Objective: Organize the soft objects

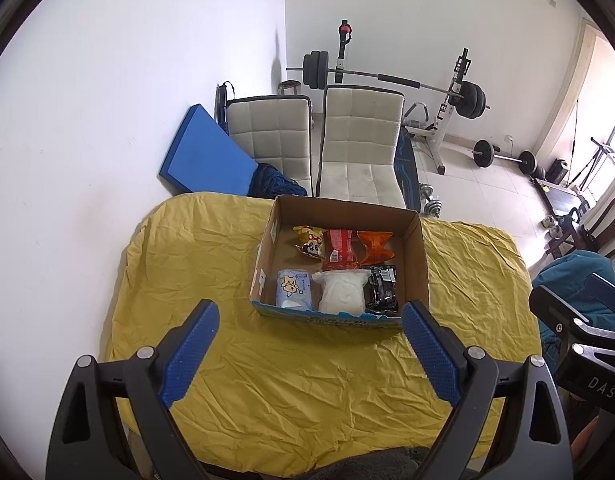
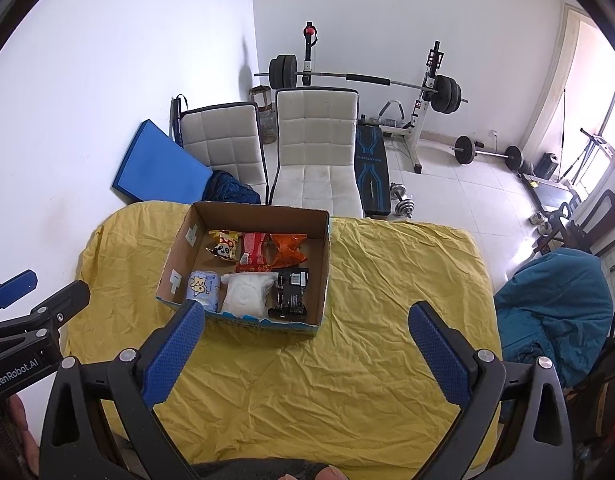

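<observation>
An open cardboard box (image 1: 417,264) (image 2: 322,264) stands on the yellow-covered table (image 1: 267,380) (image 2: 367,360). Inside lie a yellow snack bag (image 1: 309,242) (image 2: 224,245), a red packet (image 1: 340,250) (image 2: 252,258), an orange bag (image 1: 374,246) (image 2: 287,250), a blue-white tissue pack (image 1: 293,288) (image 2: 203,289), a white pouch (image 1: 342,292) (image 2: 245,295) and a black packet (image 1: 381,290) (image 2: 290,294). My left gripper (image 1: 309,326) is open and empty, held above the table in front of the box. My right gripper (image 2: 307,324) is open and empty, at the box's front right.
Two white chairs (image 1: 359,152) (image 2: 315,152) stand behind the table, with a blue mat (image 1: 205,156) against the wall. A barbell rack (image 1: 459,96) and loose weights fill the room behind. A teal beanbag (image 2: 555,312) sits right of the table.
</observation>
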### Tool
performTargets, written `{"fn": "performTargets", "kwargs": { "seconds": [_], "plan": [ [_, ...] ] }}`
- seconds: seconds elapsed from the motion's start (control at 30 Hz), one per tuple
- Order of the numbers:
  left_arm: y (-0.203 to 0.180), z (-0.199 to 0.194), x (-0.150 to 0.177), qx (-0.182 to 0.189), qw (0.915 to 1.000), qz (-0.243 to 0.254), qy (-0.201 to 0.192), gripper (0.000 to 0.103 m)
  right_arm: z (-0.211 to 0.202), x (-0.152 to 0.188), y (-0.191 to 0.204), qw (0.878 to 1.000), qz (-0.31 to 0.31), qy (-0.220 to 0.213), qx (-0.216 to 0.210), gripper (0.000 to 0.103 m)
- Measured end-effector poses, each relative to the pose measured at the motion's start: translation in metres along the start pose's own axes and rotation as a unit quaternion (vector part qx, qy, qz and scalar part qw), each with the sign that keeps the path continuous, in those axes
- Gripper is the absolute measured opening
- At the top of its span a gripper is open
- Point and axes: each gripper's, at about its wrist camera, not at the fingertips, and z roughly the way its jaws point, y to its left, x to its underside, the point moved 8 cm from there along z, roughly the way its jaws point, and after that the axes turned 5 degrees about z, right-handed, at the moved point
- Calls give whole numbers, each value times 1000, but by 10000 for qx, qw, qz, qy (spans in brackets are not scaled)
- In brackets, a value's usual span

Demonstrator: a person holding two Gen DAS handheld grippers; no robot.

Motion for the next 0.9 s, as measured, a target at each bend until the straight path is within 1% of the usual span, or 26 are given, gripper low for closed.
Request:
{"fn": "performTargets", "kwargs": {
  "seconds": [0.63, 0.9],
  "plan": [
    [1, 1, 1, -42, 10000, -66, -6, 94, 1, 2, -4, 10000, 22, 46, -68, 103],
    [-4, 2, 4, -7, 9999, -103, -3, 94, 1, 5, -8, 9999, 65, 81, -30, 103]
  ]
}}
